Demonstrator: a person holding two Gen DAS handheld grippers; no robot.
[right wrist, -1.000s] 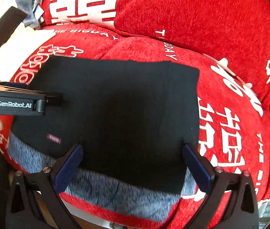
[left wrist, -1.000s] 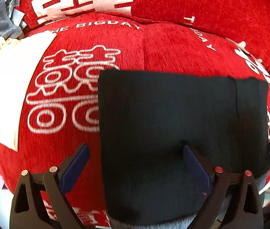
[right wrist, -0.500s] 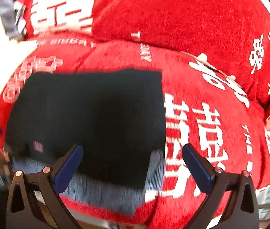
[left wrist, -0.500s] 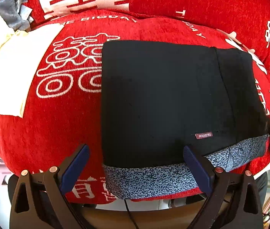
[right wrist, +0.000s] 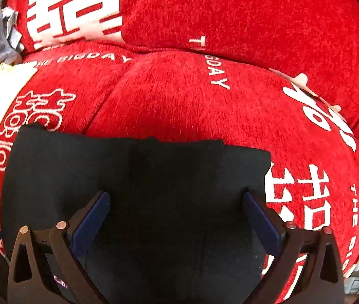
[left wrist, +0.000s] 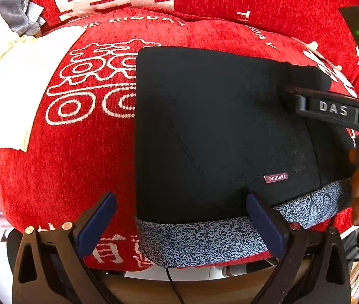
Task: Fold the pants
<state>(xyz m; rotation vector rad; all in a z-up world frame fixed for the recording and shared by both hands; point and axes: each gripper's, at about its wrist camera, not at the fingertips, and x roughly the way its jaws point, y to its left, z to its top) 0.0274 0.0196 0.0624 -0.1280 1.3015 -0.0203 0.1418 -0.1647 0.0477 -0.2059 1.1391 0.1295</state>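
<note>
Left gripper (left wrist: 180,224) and right gripper (right wrist: 175,221), both spread wide, hover over folded pants (left wrist: 212,131); best smoothed flat from six o'clock.

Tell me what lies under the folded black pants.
The black pants rest on a red cushion printed with white characters. A speckled blue-grey waistband shows beneath their near edge. The cushion's print under the pants is covered.
</note>
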